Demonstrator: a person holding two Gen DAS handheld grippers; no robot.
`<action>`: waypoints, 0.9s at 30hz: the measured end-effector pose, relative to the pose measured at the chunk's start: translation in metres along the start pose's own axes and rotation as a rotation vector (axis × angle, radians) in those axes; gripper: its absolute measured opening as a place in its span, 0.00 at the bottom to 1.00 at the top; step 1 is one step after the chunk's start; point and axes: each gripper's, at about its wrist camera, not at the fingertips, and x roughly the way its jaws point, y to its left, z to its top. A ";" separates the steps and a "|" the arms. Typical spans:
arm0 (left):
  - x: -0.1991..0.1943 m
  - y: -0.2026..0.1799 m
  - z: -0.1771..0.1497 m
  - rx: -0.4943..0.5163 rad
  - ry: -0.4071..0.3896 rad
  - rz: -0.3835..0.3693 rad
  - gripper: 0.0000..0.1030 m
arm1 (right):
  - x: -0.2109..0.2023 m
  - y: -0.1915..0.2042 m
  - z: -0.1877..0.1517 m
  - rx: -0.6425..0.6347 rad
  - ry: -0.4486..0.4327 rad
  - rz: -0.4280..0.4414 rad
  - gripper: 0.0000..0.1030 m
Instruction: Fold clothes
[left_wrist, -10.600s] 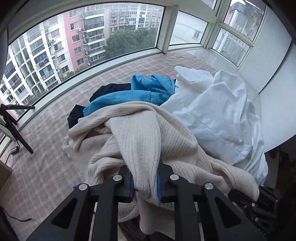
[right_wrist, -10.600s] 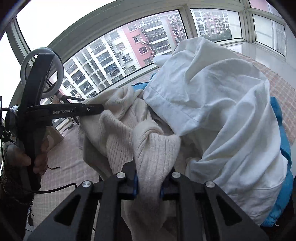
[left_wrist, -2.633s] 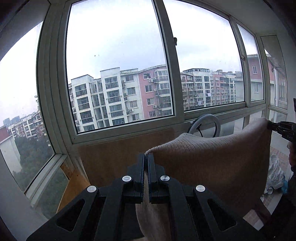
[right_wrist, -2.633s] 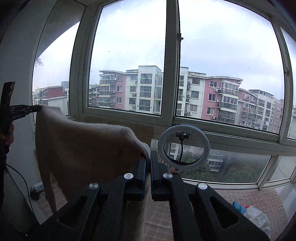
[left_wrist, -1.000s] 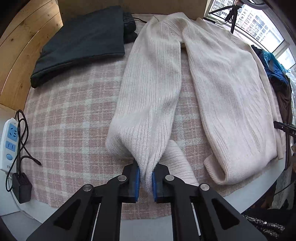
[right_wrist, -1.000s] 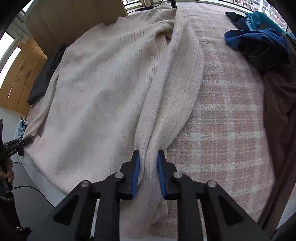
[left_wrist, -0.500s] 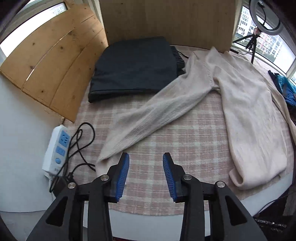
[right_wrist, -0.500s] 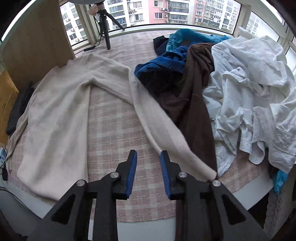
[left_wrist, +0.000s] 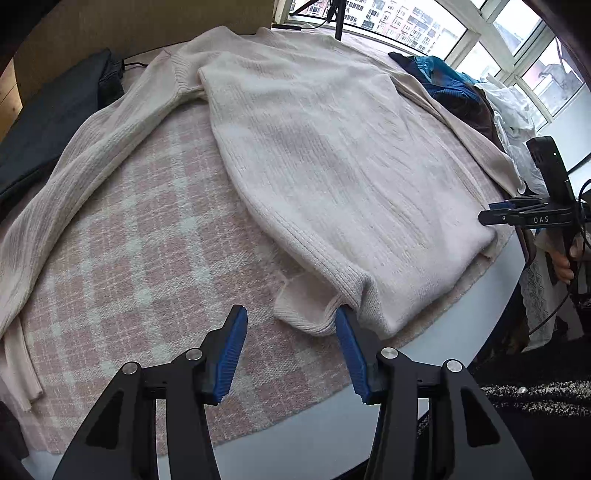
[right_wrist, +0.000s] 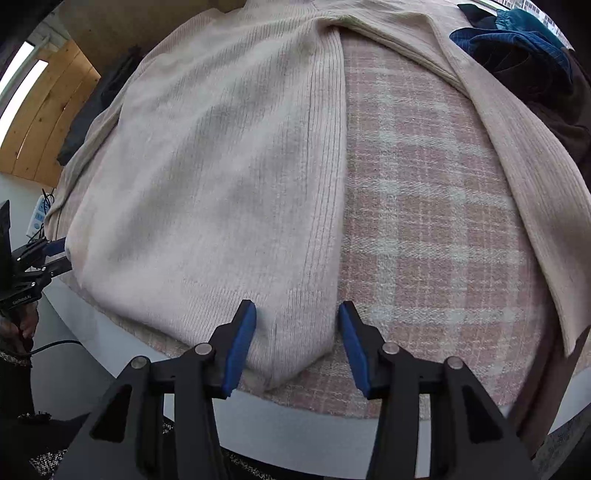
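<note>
Left wrist, cream sweater (left_wrist: 332, 155) flat on checked cloth (left_wrist: 147, 240), both grippers gaping

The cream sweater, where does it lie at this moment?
The cream sweater lies spread flat on the pink plaid cloth, its hem at the near table edge, between the dark folded garment and the clothes pile.

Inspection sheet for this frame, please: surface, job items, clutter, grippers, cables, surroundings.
Surface: pink plaid cloth over a white table edge.
Job's things: cream sweater spread flat, sleeves splayed out to both sides.
Clutter: folded dark garment at the left; pile of blue, brown and white clothes at the right.
Grippers: left gripper open at the sweater's hem corner; right gripper open, straddling the other hem corner.
Cables: power strip with leads off the left edge.
Surroundings: wooden panels, windows.
</note>
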 end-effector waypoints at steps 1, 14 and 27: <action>0.002 -0.003 0.003 0.001 -0.007 -0.036 0.38 | -0.002 0.001 0.001 -0.003 -0.006 0.006 0.18; -0.097 0.007 0.032 -0.052 -0.105 -0.182 0.06 | -0.103 -0.032 -0.005 0.263 -0.266 0.489 0.07; -0.052 0.043 0.010 -0.157 0.060 -0.027 0.08 | -0.063 -0.036 -0.029 0.243 -0.126 0.047 0.22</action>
